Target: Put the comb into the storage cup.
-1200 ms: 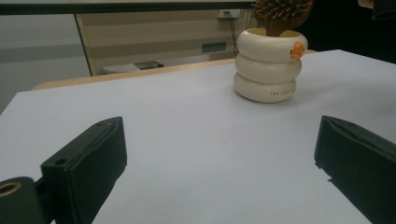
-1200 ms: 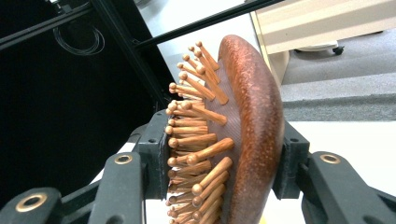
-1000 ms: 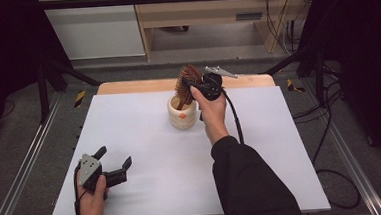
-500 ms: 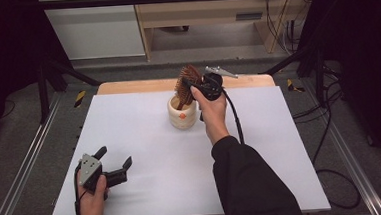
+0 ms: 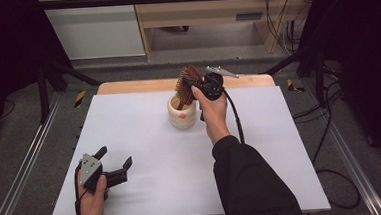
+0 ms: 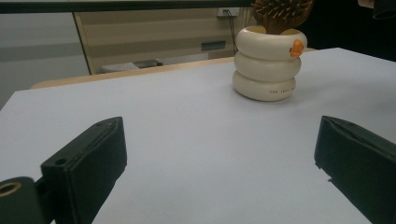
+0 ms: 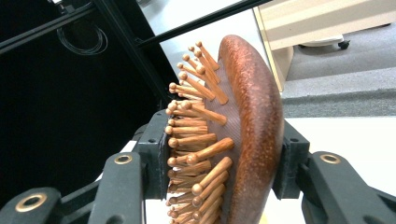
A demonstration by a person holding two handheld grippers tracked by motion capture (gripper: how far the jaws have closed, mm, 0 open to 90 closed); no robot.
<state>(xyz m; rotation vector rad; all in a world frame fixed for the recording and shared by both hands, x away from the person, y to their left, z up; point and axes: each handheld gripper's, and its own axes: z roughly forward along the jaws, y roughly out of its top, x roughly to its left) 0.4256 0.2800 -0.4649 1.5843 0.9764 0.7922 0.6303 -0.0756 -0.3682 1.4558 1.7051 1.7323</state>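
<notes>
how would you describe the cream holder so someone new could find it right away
Start at the white table and look to the middle of its far edge, just before the wooden strip. There stands the cream holder, shaped like three stacked rings with a small orange mark near its rim. It is the only vessel on the table, and a wooden hairbrush rises from it, clamped in the right hand-held gripper.

Wooden hairbrush (image 5: 186, 83) upright in cream cup (image 5: 183, 115)

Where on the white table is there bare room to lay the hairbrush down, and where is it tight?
Free: the wide middle of the white table, between the left gripper at the near left and the cream cup; also the right side, beyond the person's sleeve. Crowded: around the cup at the far edge, where the right gripper grips the hairbrush standing in it.
</notes>
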